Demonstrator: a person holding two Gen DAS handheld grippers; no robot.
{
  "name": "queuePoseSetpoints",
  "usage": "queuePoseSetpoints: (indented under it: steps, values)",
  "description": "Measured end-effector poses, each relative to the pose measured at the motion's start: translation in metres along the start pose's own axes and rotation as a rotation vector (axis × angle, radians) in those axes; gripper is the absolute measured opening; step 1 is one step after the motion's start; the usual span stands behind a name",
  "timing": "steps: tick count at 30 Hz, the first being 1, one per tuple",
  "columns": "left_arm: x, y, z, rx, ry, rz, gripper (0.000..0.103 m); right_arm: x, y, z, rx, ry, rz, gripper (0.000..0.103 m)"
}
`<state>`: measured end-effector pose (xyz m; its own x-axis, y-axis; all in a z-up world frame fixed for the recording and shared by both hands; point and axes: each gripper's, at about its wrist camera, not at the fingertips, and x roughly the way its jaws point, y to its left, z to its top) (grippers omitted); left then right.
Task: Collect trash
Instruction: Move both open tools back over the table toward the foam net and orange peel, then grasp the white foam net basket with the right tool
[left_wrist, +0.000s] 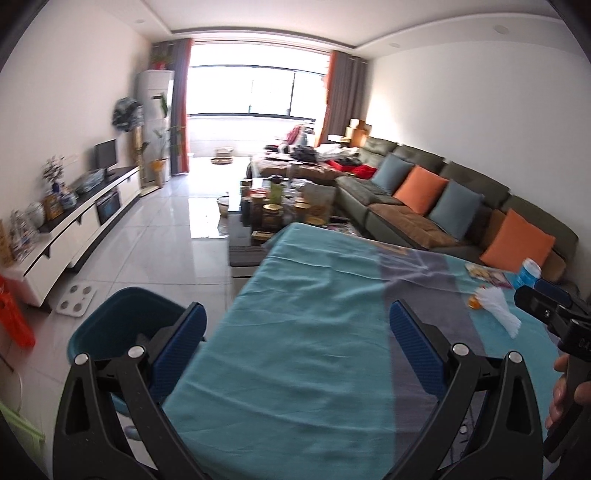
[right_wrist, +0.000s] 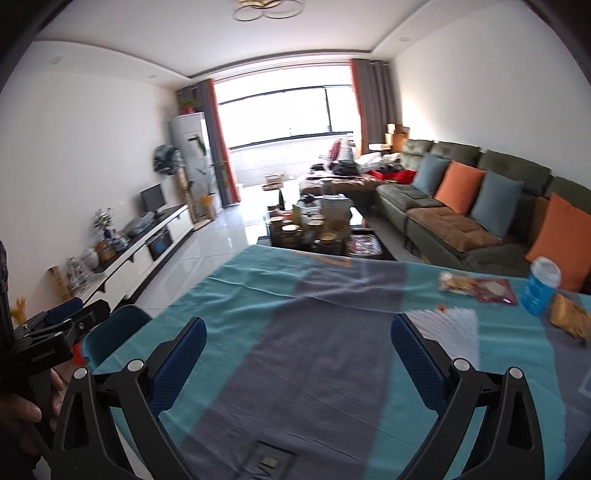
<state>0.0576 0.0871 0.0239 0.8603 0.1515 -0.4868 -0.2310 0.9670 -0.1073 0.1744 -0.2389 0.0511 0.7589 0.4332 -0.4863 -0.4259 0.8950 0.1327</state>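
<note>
Trash is scattered at the right end of the counter (right_wrist: 258, 295): a white crumpled paper (right_wrist: 454, 325), a snack wrapper (right_wrist: 480, 286), a blue cup (right_wrist: 539, 284) and a brown packet (right_wrist: 569, 317). A teal bin (left_wrist: 122, 317) is seen beside the counter's left edge. The left gripper (left_wrist: 295, 328) and right gripper (right_wrist: 297, 343) are held above the cloth, fingers spread wide, nothing between them.

Both wrist views low over table (left_wrist: 295, 332), facing window (right_wrist: 284, 110)
</note>
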Motion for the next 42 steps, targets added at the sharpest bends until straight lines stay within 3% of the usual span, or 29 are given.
queuePoseSetpoints:
  steps: [23,31,42]
  values:
    - [0.032,-0.111,0.005,0.17,-0.007,-0.209,0.098,-0.037,-0.086,-0.027,0.12,-0.009,-0.226,0.096]
    - [0.049,-0.142,0.001,0.227,0.023,-0.256,0.098,-0.028,-0.102,-0.028,0.114,0.025,-0.252,0.096]
    - [0.085,-0.171,-0.008,0.278,0.107,-0.307,0.098,0.014,-0.129,-0.027,0.105,0.154,-0.235,0.096]
